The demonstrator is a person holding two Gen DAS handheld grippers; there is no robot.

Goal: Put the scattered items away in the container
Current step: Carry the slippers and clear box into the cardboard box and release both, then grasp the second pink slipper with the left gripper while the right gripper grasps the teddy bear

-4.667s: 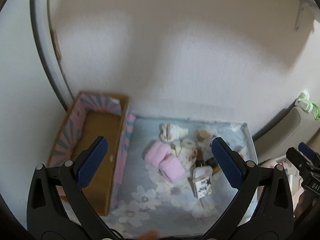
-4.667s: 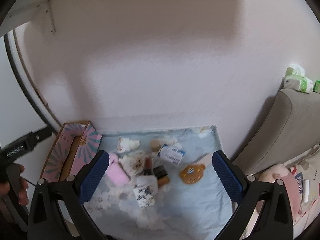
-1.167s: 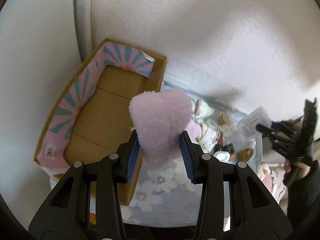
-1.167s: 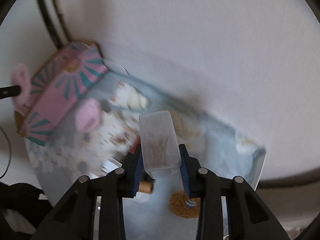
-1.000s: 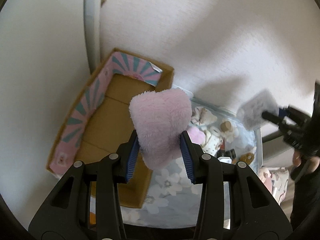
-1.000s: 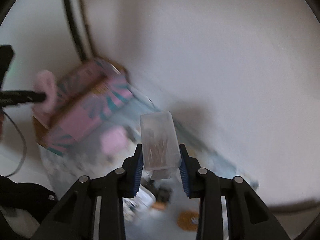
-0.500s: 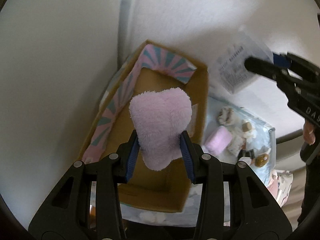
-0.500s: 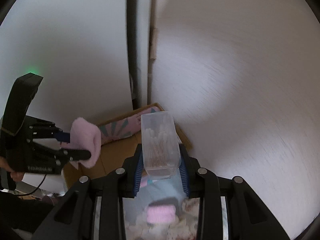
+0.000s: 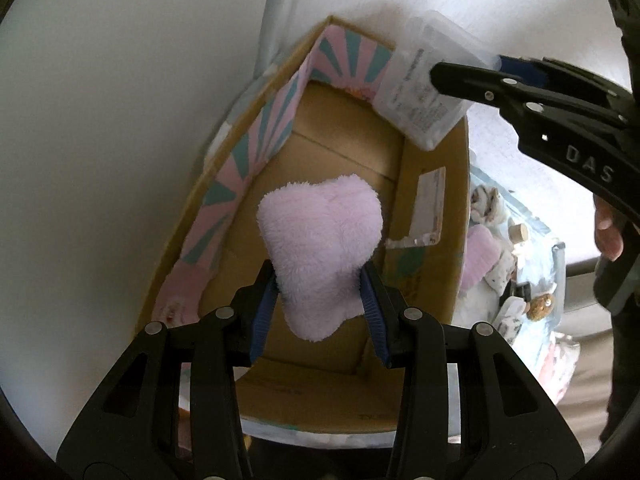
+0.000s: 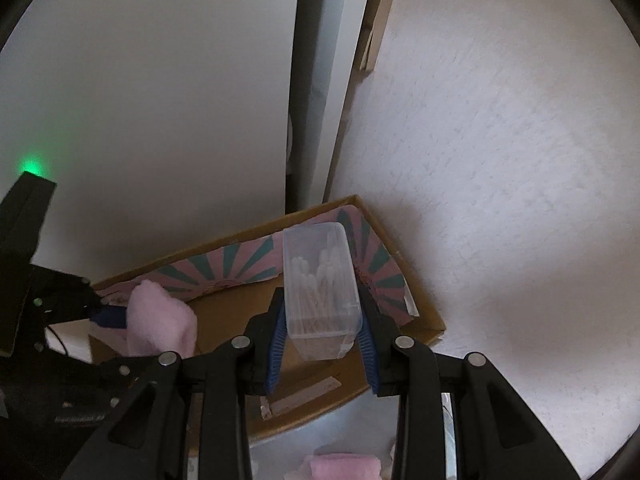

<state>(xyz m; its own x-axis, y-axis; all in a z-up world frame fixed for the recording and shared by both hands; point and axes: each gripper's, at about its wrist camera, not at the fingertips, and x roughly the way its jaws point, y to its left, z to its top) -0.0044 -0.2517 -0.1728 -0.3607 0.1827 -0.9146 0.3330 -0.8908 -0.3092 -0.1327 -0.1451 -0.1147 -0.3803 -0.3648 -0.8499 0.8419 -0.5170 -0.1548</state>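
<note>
The box (image 9: 428, 216), cardboard with pink-and-teal striped walls, stood open against the wall at the left end of a floral cloth (image 9: 532, 280). Over its brown floor the left gripper (image 9: 318, 312) held a pink plush (image 9: 320, 252), its blue pads touching the plush's narrow lower end on both sides; the jaws had just been easing apart slightly, with the plush between them. The right gripper (image 10: 322, 340) was clamped tight on a clear case (image 10: 320, 280) of cotton swabs, which hung over the box's far corner; from the left wrist view that case (image 9: 424, 92) sat above the striped end wall. A label (image 9: 428, 208) clung to the box's inner right wall. On the cloth beyond lay another pink plush (image 9: 478, 260) and several small items, too small to name.
</note>
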